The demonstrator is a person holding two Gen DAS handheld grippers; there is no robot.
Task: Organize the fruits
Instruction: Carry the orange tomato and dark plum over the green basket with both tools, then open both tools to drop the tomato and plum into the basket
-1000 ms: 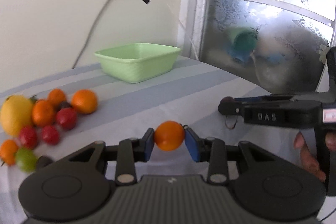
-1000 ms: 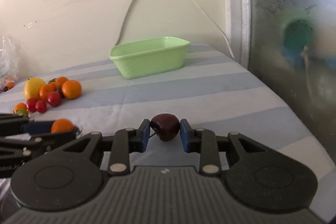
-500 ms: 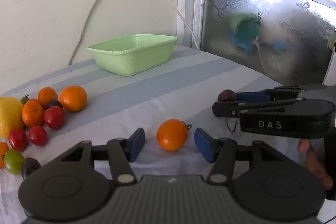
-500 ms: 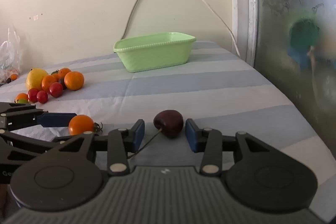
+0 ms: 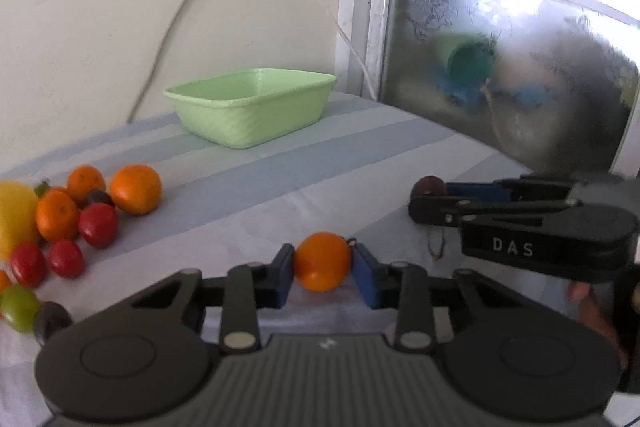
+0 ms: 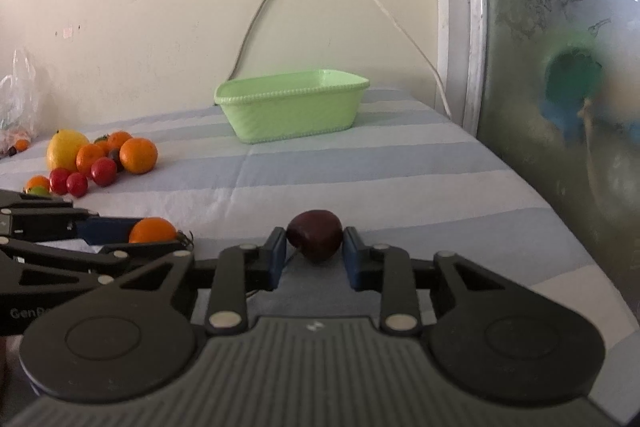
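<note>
A small orange fruit (image 5: 322, 261) sits between the blue pads of my left gripper (image 5: 322, 264), whose jaws are closing and press on both its sides. In the right wrist view a dark red cherry (image 6: 315, 235) with a stem is pinched the same way by my right gripper (image 6: 315, 247), whose jaws are also closing. Both hover low over the striped cloth, side by side. Each gripper shows in the other's view, the cherry (image 5: 429, 185) at the right and the orange fruit (image 6: 153, 231) at the left. A pale green basin (image 5: 248, 119) stands further back by the wall.
A pile of oranges, red tomatoes, a lemon and a green fruit (image 5: 80, 211) lies at the left of the table (image 5: 248, 195). A frosted window (image 5: 500, 75) bounds the right side. A plastic bag (image 6: 18, 107) sits far left. A taped cable hangs on the wall.
Half a second ago both grippers stood open with the fruits resting on the cloth between the pads. Both have closed again onto their fruits. The hands barely moved.
</note>
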